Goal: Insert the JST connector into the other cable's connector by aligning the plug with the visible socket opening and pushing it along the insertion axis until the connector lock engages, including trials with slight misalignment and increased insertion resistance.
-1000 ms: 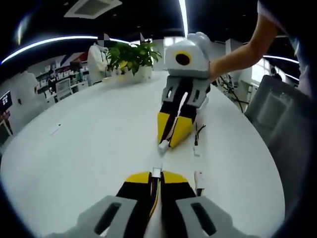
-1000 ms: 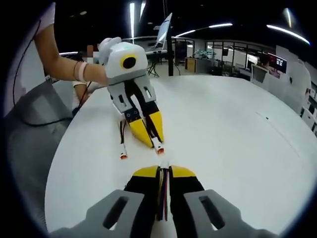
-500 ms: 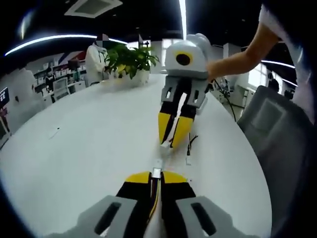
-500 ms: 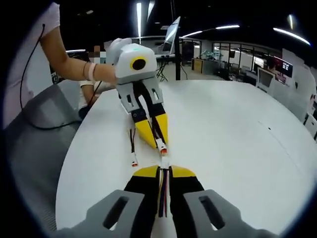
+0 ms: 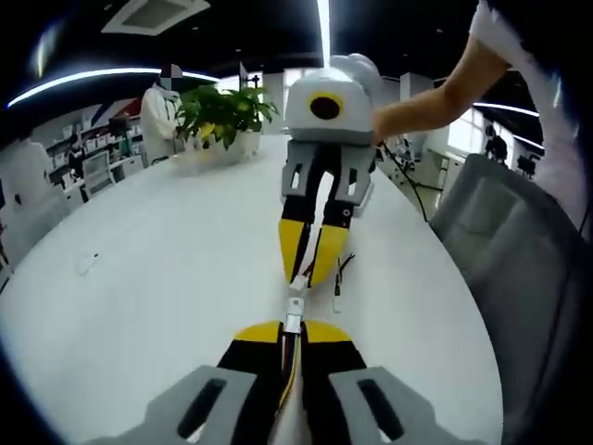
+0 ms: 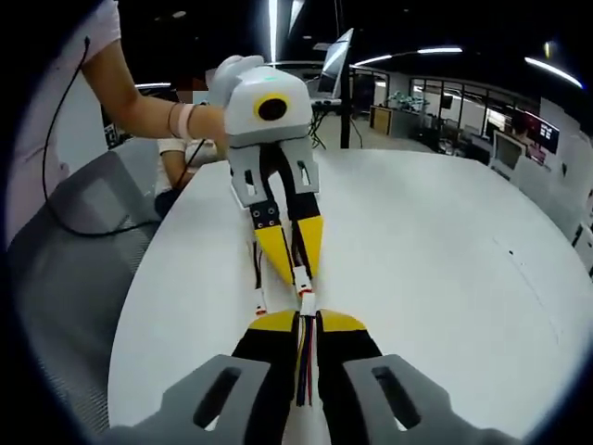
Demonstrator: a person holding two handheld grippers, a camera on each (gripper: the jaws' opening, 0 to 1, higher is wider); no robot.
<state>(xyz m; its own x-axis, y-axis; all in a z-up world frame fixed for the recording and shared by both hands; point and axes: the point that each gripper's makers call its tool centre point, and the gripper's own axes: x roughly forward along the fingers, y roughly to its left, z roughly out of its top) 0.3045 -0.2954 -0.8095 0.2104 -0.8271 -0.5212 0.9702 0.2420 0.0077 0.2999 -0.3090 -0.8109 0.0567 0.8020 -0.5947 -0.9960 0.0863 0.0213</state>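
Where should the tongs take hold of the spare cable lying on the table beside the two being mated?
Grip the spare cable on its wires just behind the small white end connector, coming down from above. It lies flat on the white table, apart from the right tongs, so only its top and sides are free. Both tongs are currently shut on their own cables.

A wide white tabletop (image 5: 167,269) with a rounded edge carries everything. A loose cable (image 5: 337,283) with a small white plug lies on it near centre. At 11 o'clock a potted plant (image 5: 220,116) stands on it; at 9 o'clock lies a small white scrap (image 5: 88,263).
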